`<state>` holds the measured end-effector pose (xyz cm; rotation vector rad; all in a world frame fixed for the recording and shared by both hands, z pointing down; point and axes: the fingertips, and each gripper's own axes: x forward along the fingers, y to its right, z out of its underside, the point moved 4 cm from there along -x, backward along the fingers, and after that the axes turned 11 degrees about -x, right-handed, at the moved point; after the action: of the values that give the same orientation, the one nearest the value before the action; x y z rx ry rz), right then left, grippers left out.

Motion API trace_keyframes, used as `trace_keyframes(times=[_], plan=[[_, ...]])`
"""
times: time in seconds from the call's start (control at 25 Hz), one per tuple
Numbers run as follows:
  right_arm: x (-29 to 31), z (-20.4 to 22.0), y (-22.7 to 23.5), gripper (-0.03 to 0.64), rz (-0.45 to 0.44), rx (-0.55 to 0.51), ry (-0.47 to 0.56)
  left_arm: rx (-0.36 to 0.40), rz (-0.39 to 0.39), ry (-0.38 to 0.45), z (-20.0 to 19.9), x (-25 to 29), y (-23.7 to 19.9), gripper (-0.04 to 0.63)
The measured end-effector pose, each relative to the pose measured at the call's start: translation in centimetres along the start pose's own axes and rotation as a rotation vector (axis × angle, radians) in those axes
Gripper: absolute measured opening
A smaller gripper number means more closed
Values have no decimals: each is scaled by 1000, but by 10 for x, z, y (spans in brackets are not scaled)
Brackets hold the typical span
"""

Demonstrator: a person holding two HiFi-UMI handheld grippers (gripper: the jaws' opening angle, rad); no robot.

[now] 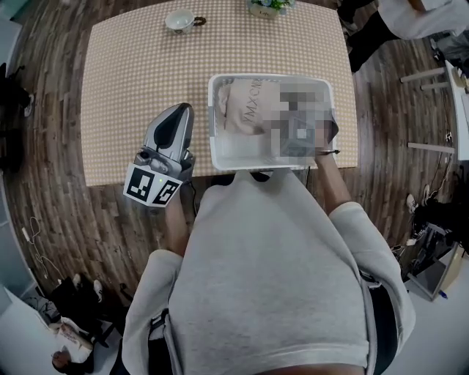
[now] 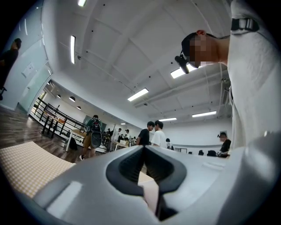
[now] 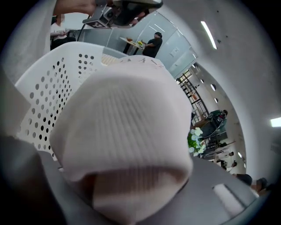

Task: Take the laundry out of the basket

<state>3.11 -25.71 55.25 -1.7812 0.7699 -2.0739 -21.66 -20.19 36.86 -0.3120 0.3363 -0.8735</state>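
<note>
Your right tool (image 3: pixel 131 197) clenches a pale cream, ribbed knit garment (image 3: pixel 123 132), bunched and bulging over its jaws, above the white perforated basket (image 1: pixel 220 150) on the checked table (image 1: pixel 139 73). Your left tool (image 1: pixel 177 113) is closed, empty.

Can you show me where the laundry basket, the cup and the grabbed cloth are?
laundry basket (image 1: pixel 212 117), head view, on its white left rim.
cup (image 1: pixel 179 20), head view, middle of its bowl.
ribbed cream cloth (image 3: pixel 127 127), right gripper view, middle of the bulging fold.

Basket (image 1: pixel 213 124) on table (image 1: pixel 132 88) near edge, laundry (image 1: pixel 245 106) inside, cup (image 1: pixel 179 20) at far edge
</note>
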Motion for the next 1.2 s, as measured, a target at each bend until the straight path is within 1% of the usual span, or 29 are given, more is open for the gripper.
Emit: trace_keyframes(times=[0.08,0.16,0.2,0.28,0.36,0.44,0.52,0.56,0.6,0.68,0.76,0.88,0.96,1.12,1.2], plan=[[-10,1,9,141,38,17,10,5,19,-3,-1,6,4,11],[-15,3,13,141,52,84,45,12,39,-5,-2,12,10,11],[-18,4,14,141,54,142,77,16,49,-6,-3,16,13,11],[-27,7,17,141,56,307,179,24,66,-10,-3,21,20,11],[-40,10,24,141,58,521,332,31,74,-16,-3,25,27,11],[-57,14,36,141,54,745,525,37,75,-22,-3,28,33,11],[-78,19,48,141,56,911,718,42,74,-28,-1,30,39,11],[-88,21,53,141,60,963,803,45,73,-32,0,31,42,11],[-98,23,57,141,66,994,878,51,70,-35,0,32,44,11],[-117,27,57,143,84,996,992,65,62,-38,2,32,55,11],[-137,33,42,143,98,961,1046,78,56,-41,6,27,77,11],[-155,39,14,143,84,951,1077,89,54,-58,16,19,110,11],[-158,40,10,143,79,953,1094,100,52,-69,20,19,119,11],[-157,35,16,143,86,948,1106,98,44,-83,25,19,112,11],[-160,34,15,143,94,946,1107,93,52,-79,25,20,111,11]])
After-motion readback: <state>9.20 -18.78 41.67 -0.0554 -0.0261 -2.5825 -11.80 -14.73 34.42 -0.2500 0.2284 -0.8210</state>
